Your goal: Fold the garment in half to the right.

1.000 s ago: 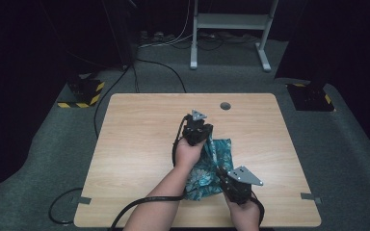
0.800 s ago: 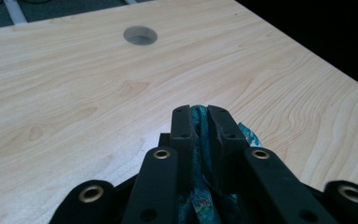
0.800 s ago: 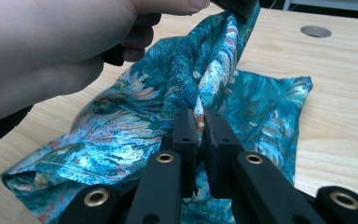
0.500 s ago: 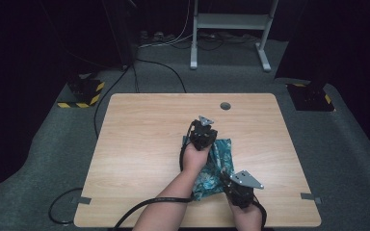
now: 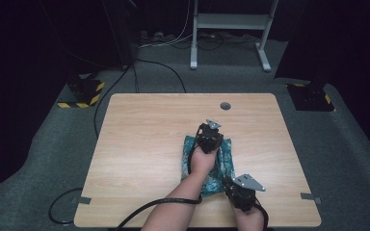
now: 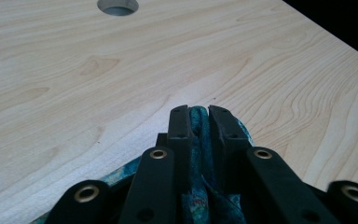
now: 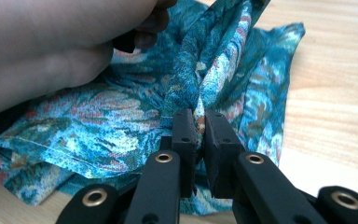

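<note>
Where: on the right-hand near part of the pale wooden table point(image 5: 139, 144) lies a teal cloth with a printed floral pattern point(image 5: 224, 151), partly folded, its near edge not far from the table's front edge.
Left gripper point(image 6: 199, 112): I have its jaws pinched on a fold of the cloth at the far edge; in the high view it sits at point(image 5: 211, 136), over the cloth's far side.
Right gripper point(image 7: 197, 122): I have its jaws clamped on a raised ridge of the same cloth at the near right corner; in the high view it is at point(image 5: 238, 188).
Between them: the fabric rises in a taut crease from the right jaws toward my left hand point(image 7: 51, 51), which rests just above the cloth.
Handling: I judge it light, thin and limp, with no stiffness; it will drape and sag wherever unsupported, and may slide easily on the smooth wood.
Where to hold: edges and corners, gripping a doubled fold so the thin weave does not slip out.
Also: a round grommet hole point(image 5: 225, 105) lies at the far side of the table, well apart from the cloth.
</note>
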Demonstrator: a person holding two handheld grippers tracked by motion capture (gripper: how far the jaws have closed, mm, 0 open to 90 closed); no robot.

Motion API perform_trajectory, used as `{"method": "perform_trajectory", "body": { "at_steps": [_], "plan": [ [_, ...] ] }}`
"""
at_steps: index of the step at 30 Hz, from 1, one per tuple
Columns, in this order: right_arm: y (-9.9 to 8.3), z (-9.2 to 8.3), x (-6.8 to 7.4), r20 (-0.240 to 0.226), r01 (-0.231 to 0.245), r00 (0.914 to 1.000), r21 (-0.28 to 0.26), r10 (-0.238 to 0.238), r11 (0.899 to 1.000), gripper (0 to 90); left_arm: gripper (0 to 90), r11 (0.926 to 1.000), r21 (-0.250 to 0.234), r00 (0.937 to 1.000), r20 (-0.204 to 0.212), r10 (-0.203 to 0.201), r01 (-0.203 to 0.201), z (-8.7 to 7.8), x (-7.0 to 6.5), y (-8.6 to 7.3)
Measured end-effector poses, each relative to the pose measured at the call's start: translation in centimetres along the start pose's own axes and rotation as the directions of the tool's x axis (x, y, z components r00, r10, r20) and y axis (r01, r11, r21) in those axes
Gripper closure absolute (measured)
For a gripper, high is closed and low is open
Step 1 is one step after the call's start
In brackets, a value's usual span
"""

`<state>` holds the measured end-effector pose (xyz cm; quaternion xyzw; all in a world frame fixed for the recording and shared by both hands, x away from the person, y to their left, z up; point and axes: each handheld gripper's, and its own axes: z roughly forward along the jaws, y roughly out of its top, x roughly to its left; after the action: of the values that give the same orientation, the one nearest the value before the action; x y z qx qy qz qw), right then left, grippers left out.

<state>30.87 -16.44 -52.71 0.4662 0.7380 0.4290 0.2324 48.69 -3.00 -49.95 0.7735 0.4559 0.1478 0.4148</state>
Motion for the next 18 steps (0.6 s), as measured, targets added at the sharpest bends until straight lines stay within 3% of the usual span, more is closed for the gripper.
{"method": "perform_trajectory", "body": {
  "at_steps": [10, 18],
  "plan": [
    [-0.6, 0.4, -0.6, 0.002, -0.031, 0.9995, 0.023, 0.030, 0.999, 79.7, 75.1, 0.9985, 0.054, 0.9997, -0.024, 0.006, -0.004, 1.1, -0.2, -0.4],
    [-0.7, 0.4, -0.7, -0.005, -0.037, 0.9993, 0.024, 0.037, 0.999, 74.6, 59.4, 0.9967, 0.081, 1.0000, -0.004, -0.001, 0.001, 1.3, -0.2, -0.3]
  ]
}}
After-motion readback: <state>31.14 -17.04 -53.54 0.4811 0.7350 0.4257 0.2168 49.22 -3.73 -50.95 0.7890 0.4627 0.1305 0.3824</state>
